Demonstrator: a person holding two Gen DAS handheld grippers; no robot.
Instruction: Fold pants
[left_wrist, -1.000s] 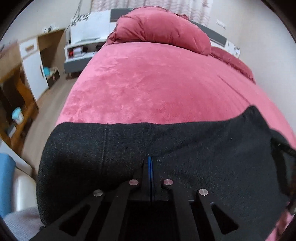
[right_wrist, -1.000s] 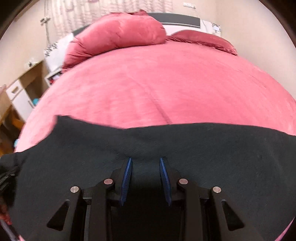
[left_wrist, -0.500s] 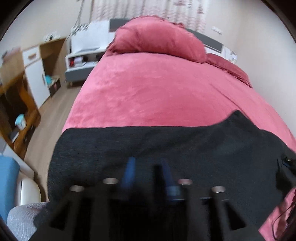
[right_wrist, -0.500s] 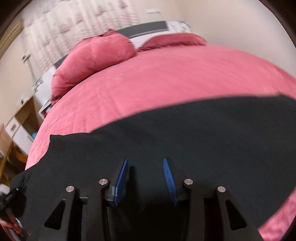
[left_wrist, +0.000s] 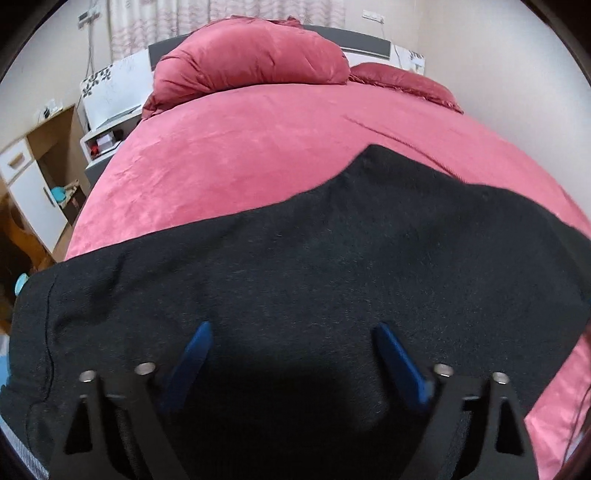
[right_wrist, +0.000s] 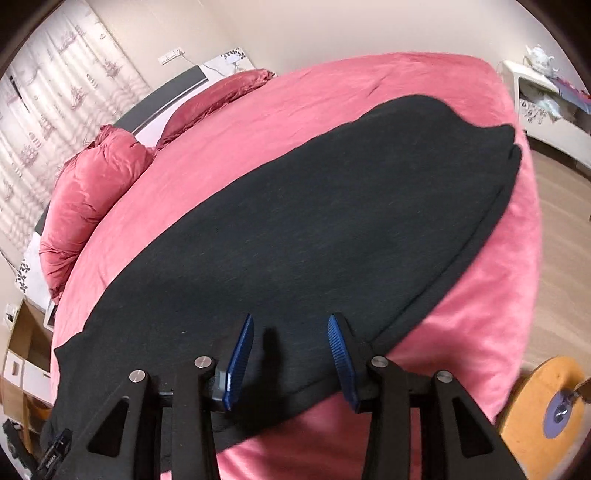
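Observation:
Black pants lie spread flat across the near end of a pink bed. My left gripper hovers over the cloth; its jaws are opening wide and the blue pads press on nothing. In the right wrist view the pants stretch away to the far right edge of the bed. My right gripper stands open above the pants' near hem, its blue pads apart with only flat cloth below them.
Red pillows lie at the headboard. A white nightstand and a wooden cabinet stand to the left of the bed. A yellow round stool and a white sideboard stand on the wooden floor at the right.
My left gripper let go of the pants fabric and its jaws spread wide. My right gripper swung and rolled toward the pants' right end, its jaws widening a little.

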